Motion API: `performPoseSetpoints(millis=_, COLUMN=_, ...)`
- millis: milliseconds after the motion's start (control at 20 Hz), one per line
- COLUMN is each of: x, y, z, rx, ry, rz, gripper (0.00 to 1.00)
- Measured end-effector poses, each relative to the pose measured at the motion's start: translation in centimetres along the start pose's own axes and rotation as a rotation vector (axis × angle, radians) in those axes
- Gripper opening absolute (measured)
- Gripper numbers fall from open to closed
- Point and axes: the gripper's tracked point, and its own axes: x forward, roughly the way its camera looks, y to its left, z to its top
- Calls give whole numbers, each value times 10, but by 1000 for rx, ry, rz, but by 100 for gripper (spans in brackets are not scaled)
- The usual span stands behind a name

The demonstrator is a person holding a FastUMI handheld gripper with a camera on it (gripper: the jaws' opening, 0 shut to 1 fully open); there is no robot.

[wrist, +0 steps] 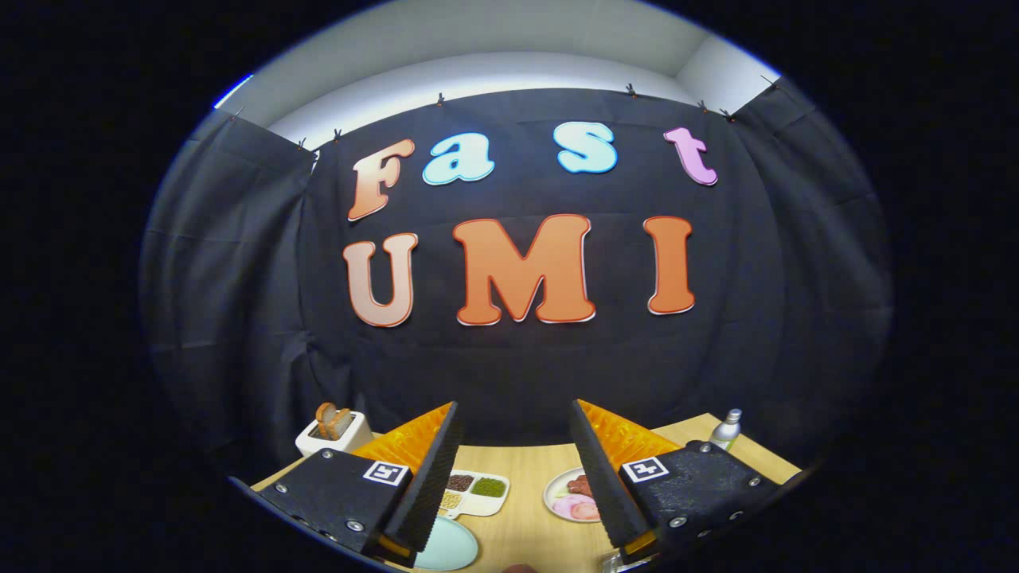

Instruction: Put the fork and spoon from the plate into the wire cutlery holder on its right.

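My gripper [513, 418] is held high over a wooden table [525, 461], fingers spread wide with nothing between them. Below the left finger a sliver of a pale blue-green plate [450, 549] shows at the table's near side. A small bit of shiny metal [613, 563] peeks out under the right finger; I cannot tell what it is. No fork or spoon can be made out on the visible part of the plate.
A white divided tray [474, 491] with grains and a white plate with meat slices [569, 497] lie on the table between the fingers. A white toaster with bread [333, 431] stands at the back left, a small bottle [725, 430] at the back right.
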Motion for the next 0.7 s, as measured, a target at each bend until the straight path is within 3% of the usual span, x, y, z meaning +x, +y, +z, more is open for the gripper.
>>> performPoseSetpoints(millis=400, x=13, y=120, z=-53, rx=-14, ry=171, rz=203, gripper=87)
performPoseSetpoints(millis=700, x=27, y=170, z=-123, rx=-27, ry=374, rz=247, gripper=88)
